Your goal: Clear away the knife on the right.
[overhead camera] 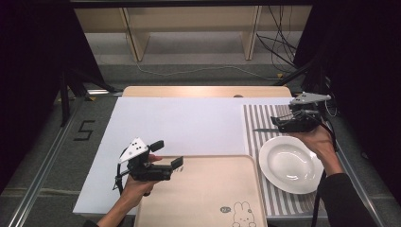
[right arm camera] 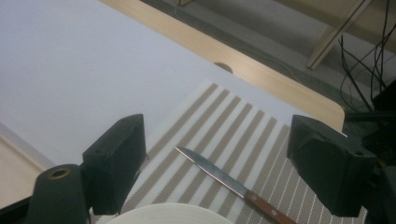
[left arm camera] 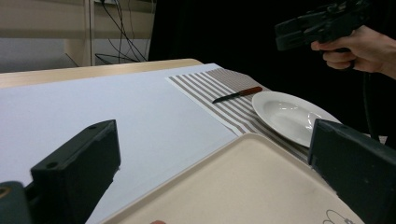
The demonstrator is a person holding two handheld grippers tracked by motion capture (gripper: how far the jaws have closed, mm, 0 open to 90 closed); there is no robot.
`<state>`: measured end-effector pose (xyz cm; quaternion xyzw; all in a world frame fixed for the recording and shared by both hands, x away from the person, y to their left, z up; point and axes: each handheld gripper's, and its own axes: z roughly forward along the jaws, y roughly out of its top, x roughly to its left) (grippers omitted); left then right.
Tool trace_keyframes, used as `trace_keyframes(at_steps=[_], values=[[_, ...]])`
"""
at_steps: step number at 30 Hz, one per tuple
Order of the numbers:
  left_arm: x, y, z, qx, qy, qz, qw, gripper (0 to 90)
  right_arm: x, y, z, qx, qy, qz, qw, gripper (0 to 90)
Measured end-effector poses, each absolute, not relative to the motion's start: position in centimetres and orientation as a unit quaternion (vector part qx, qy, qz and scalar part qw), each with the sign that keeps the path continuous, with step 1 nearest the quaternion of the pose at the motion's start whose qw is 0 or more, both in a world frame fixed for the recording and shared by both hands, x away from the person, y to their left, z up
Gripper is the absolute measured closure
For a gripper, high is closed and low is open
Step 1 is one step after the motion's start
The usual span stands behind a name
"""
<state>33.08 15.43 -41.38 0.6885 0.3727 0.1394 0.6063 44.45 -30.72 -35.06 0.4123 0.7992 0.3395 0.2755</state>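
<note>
Tabletop (overhead camera: pixel 198 91) of pale wood, mostly covered by a white sheet (overhead camera: pixel 179 125). Near edge, centre: a beige tray (overhead camera: pixel 203 194) with a rabbit drawing at its near right corner, nothing on it. Right side: a striped placemat (overhead camera: pixel 257 118), brown and white bands running near to far.

White deep plate (overhead camera: pixel 288 164) sits on the near half of the placemat, nothing in it, just right of the tray.

Left gripper (overhead camera: pixel 168 156) hovers over the tray's far left corner, fingers (left arm camera: pixel 77 170) wide apart, holding nothing. Right gripper (overhead camera: pixel 279 124) hangs above the far part of the placemat, fingers (right arm camera: pixel 116 158) also wide apart, with the knife lying between and below them in the right gripper view.

Table knife (right arm camera: pixel 229 184): slim pointed steel blade, reddish-brown wooden handle with rivets. It lies flat on the placemat just beyond the plate's far rim, tip pointing left, handle to the right.

Progress, as judged: early. The knife is not yet gripped; the right gripper looks lined up to descend on it. Left to do: close on the handle, lift, and carry it to wherever it belongs, possibly the tray or plate.
</note>
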Motion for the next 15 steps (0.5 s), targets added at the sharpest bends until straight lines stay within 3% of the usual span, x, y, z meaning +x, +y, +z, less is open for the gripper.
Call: trace_keyframes(at_steps=[15], values=[[33.1, 15.2, -41.4, 0.69, 0.371, 0.137, 0.606, 2.2, 50.2, -33.1, -38.3, 0.472, 0.813, 0.257, 0.224, 22.2]])
